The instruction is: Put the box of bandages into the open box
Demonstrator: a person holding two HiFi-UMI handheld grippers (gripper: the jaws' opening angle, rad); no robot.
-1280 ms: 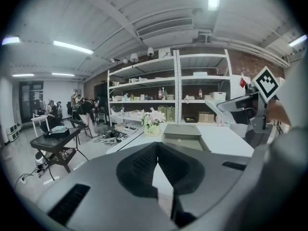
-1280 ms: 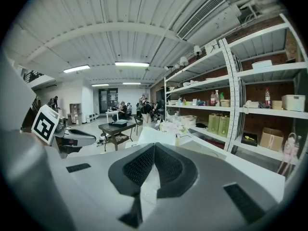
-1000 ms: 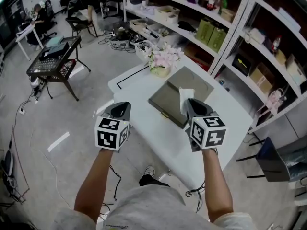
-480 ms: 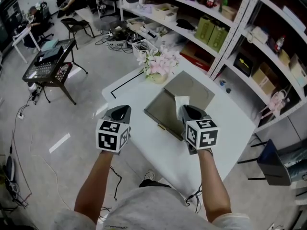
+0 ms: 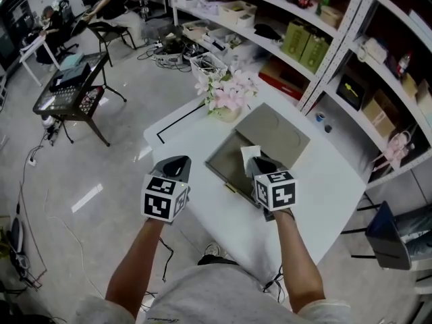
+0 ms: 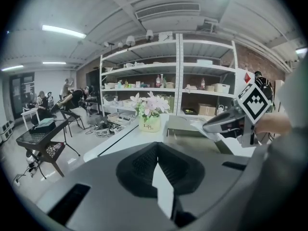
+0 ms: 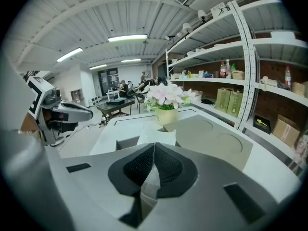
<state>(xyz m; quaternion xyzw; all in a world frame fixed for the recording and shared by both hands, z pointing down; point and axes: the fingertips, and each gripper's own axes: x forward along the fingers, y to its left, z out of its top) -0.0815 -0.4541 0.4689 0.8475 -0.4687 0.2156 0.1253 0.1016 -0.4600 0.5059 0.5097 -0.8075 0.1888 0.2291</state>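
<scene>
- Right tongs are clamped on the white box of bandages, held over the grey open box.
- Left tongs are closed and empty, at the white worktop's edge.
- Flowers and shelves stand beyond.

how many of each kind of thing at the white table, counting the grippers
grippers: 2 (left gripper, right gripper)
box of bandages: 1, held in the right gripper
open box: 1, grey, lid laid back
pot of flowers: 1
total: 5
</scene>
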